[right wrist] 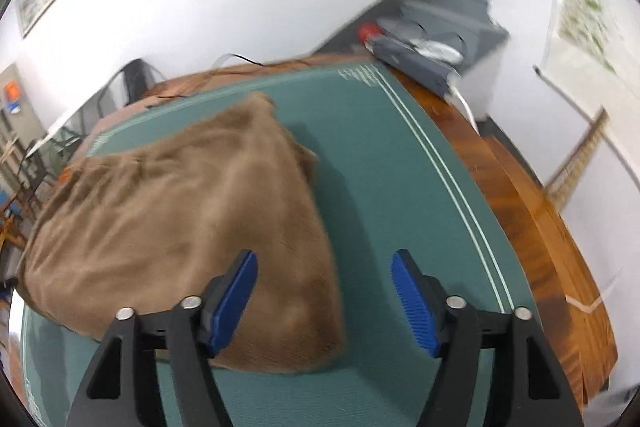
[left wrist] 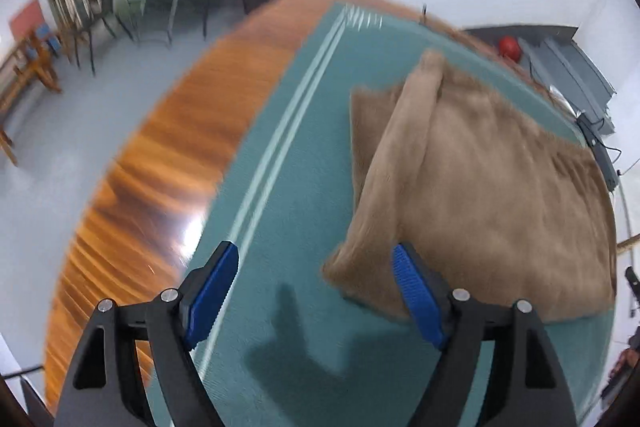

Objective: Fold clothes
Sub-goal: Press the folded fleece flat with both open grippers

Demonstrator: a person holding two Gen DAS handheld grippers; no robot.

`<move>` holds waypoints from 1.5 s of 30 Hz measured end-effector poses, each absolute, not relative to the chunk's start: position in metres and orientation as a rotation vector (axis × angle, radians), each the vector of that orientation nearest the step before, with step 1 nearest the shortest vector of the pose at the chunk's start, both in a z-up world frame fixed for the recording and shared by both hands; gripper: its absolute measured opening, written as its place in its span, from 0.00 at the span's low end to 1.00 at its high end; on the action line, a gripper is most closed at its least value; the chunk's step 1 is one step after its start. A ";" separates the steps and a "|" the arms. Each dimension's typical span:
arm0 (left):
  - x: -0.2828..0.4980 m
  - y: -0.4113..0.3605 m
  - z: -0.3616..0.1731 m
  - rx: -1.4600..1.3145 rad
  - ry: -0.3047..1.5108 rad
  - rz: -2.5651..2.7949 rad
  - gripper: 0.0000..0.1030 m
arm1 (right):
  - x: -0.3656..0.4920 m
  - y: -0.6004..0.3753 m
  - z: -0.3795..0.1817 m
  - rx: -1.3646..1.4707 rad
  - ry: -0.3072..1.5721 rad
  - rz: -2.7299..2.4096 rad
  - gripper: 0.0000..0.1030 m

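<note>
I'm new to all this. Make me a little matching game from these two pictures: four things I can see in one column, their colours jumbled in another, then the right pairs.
Things:
1. soft folded garment
2. cutting mat under it
3. ribbed finger pads of the left gripper
4. round ball beyond the table's far edge

Colours:
A. blue
B. red
C. tan
D. teal green

Pairs: 1-C, 2-D, 3-A, 4-B
</note>
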State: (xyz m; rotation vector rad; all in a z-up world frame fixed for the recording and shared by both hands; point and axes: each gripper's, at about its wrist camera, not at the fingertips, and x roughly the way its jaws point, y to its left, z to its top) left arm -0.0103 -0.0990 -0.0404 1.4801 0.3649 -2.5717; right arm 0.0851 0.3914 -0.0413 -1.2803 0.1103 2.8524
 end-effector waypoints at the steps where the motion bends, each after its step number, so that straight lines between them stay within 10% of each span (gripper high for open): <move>1: -0.014 -0.091 -0.034 1.457 0.340 -2.597 0.80 | 0.081 0.382 -0.038 -1.275 0.082 2.879 0.77; 14: -0.083 -0.015 -0.059 1.593 0.072 -2.698 0.81 | 0.024 0.325 -0.087 -1.520 -0.073 2.880 0.77; 20: -0.076 -0.024 -0.080 1.615 0.082 -2.697 0.87 | 0.016 0.340 -0.121 -1.658 0.037 2.821 0.99; 35: -0.113 -0.014 -0.031 1.554 0.071 -2.756 0.93 | 0.017 0.299 -0.051 -1.368 -0.084 2.966 0.99; 45: -0.151 -0.022 -0.083 1.717 0.044 -2.626 0.97 | -0.030 0.269 -0.106 -1.720 -0.060 2.877 1.00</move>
